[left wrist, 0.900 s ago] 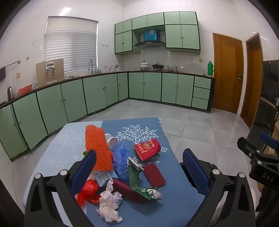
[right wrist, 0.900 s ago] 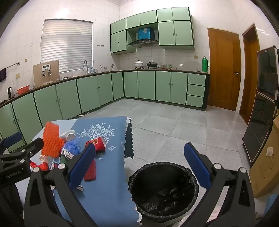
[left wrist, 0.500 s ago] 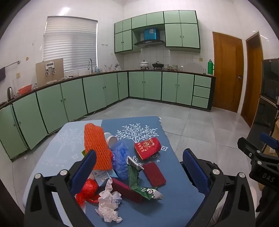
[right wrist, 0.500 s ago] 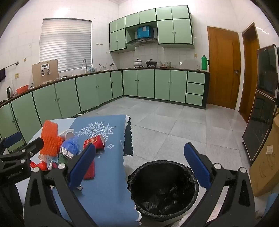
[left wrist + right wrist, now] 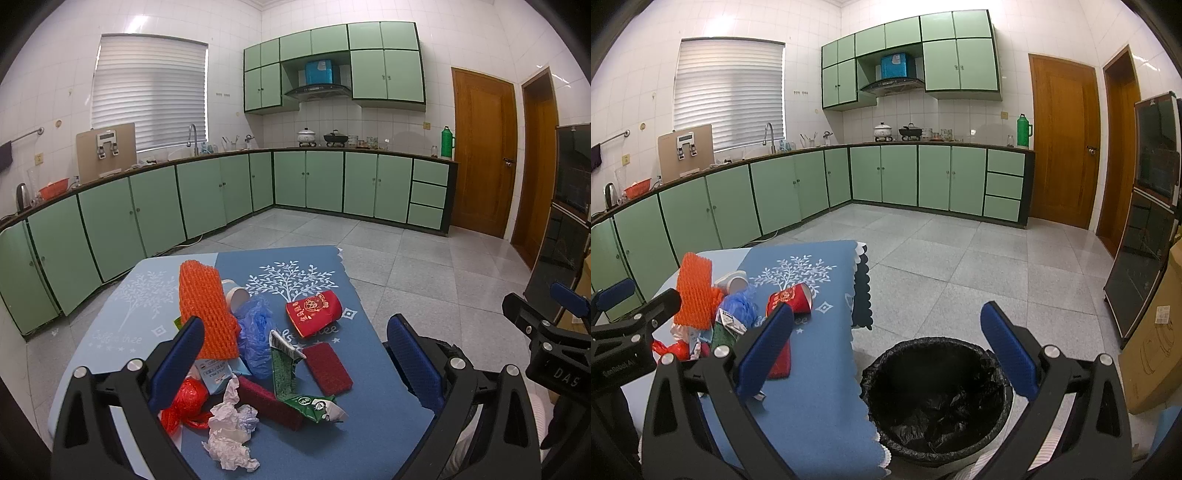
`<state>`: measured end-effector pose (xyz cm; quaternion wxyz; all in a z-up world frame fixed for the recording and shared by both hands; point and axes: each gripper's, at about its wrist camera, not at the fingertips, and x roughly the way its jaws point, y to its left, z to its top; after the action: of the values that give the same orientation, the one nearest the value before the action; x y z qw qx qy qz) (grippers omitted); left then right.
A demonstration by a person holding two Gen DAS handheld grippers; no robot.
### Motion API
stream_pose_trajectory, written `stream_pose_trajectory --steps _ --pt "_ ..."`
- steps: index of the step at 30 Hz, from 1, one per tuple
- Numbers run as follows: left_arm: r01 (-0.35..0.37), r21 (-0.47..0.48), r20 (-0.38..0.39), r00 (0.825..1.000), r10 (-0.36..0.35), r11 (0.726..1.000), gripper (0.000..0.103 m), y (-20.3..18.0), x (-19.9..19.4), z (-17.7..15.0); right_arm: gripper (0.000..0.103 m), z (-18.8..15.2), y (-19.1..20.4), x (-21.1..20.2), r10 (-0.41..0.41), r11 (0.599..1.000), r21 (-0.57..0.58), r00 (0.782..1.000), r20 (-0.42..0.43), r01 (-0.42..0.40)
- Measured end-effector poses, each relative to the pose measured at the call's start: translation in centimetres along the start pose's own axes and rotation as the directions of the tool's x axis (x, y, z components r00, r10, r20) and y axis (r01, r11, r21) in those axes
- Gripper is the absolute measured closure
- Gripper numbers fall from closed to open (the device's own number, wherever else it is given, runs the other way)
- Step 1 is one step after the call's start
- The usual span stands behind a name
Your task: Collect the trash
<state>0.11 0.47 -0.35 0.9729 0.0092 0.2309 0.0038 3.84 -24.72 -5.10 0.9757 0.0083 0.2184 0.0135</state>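
Note:
A pile of trash lies on a small table with a blue cloth (image 5: 369, 424): an orange foam net (image 5: 205, 310), a red paper cup (image 5: 314, 312), a blue plastic bag (image 5: 255, 332), a green carton (image 5: 291, 380), a crumpled white tissue (image 5: 229, 432), a red plastic bag (image 5: 188, 402) and red sponges (image 5: 327, 367). My left gripper (image 5: 295, 354) hovers open above the pile, holding nothing. My right gripper (image 5: 886, 332) is open and empty, above the table's right edge and a black-lined trash bin (image 5: 934, 395) on the floor.
Green kitchen cabinets (image 5: 207, 199) run along the left and far walls. Wooden doors (image 5: 1060, 140) stand at the right, with a dark glass cabinet (image 5: 1145, 229) and a cardboard box (image 5: 1156, 332) beside the bin. Grey tiled floor (image 5: 960, 251) stretches beyond the table.
Both views have shifted only slightly; the trash sits a little lower and nearer in the right wrist view. Both grippers stay open and empty.

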Motion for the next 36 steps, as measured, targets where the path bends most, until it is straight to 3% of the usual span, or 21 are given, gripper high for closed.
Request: stream_pose_trajectory --steps 36 --pt "-0.002 0.009 -0.001 1.000 0.002 1.000 0.006 -0.65 0.22 -0.06 0.005 -0.08 0.02 0.00 -0.004 1.000 0.009 1.000 0.001 0.004"
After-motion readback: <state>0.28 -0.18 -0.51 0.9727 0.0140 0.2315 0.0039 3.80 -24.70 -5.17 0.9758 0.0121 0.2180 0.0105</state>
